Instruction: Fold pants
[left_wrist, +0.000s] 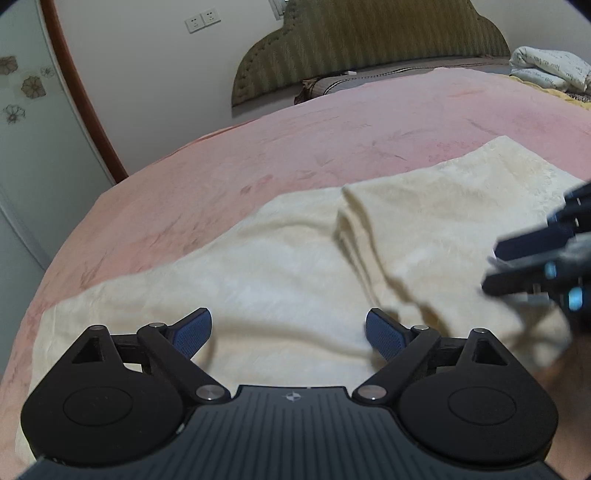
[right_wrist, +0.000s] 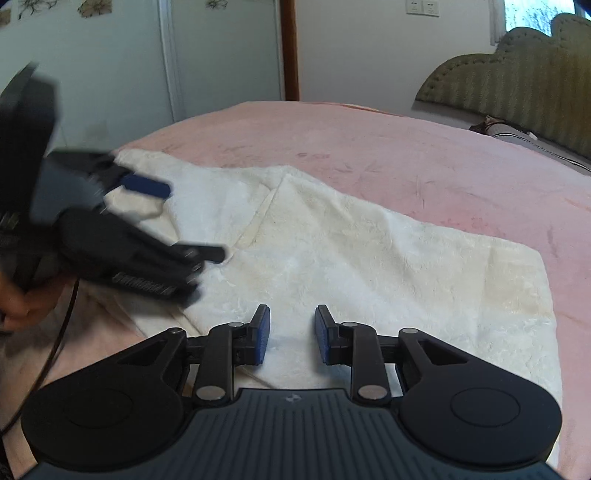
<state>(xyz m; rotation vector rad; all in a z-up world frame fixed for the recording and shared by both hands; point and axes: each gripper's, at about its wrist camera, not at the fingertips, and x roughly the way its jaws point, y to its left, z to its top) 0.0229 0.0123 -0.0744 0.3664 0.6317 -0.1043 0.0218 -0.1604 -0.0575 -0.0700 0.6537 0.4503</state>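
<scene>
Cream fleece pants (left_wrist: 280, 258) mid-frame, part-folded – left gripper (left_wrist: 289, 330) wide open, right gripper (right_wrist: 291, 334) half-open, both empty; slippery layers, likely to unfold.

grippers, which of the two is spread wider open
The left gripper: its blue pads stand far apart over the cream pants. The right gripper is open too, with a much narrower gap.

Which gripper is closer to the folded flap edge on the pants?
Left. The left gripper reaches beside the flap edge on the pants; the right gripper sits farther back.
</scene>
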